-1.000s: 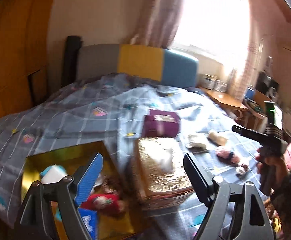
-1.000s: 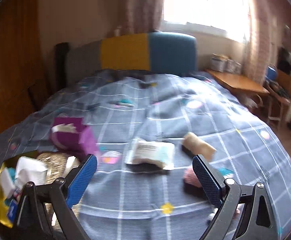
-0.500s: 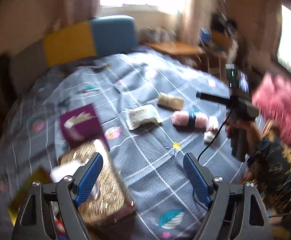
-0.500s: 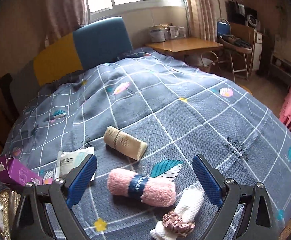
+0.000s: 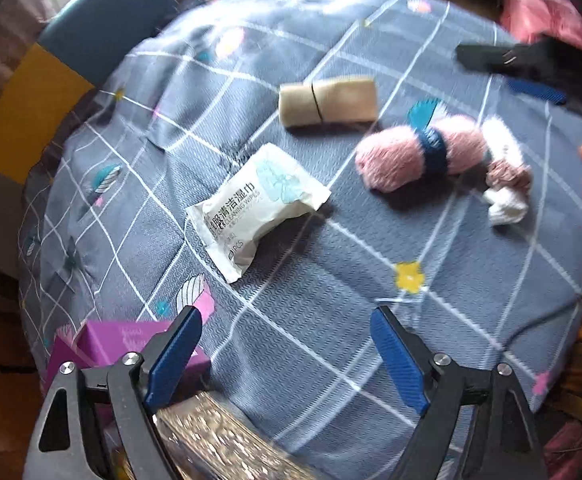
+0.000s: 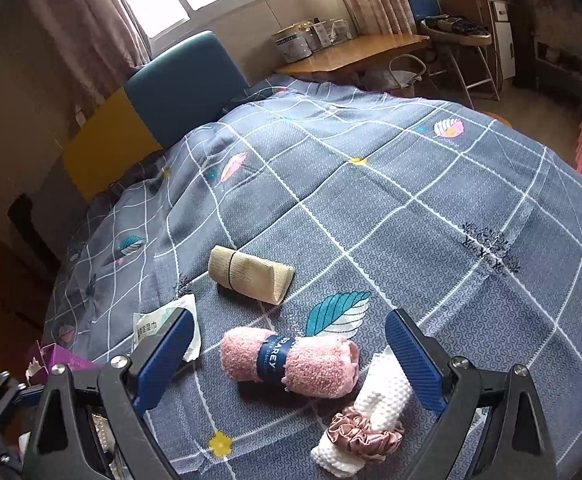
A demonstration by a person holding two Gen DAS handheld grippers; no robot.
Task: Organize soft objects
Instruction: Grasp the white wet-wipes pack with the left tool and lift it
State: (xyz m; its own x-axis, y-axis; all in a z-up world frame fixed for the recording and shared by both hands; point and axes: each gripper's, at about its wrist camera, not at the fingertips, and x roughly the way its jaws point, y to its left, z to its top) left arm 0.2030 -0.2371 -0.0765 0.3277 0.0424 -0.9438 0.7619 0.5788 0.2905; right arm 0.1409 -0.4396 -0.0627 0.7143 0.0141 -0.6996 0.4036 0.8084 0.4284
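Right wrist view: we hover our right gripper (image 6: 291, 364), spread and empty, above the pink towel roll (image 6: 291, 364) on the bed (image 6: 431, 184).
Our left gripper (image 5: 287, 354) is also wide open (we judge both ready for grasping); we cannot see inside the purple box (image 5: 127, 346).

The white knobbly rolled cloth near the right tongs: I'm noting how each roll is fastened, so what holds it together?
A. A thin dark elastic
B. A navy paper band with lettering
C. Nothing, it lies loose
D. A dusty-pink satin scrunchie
D: the white knobbly rolled cloth has a dusty-pink satin scrunchie gathered around it near one end; the navy band is on the pink fluffy towel roll instead.
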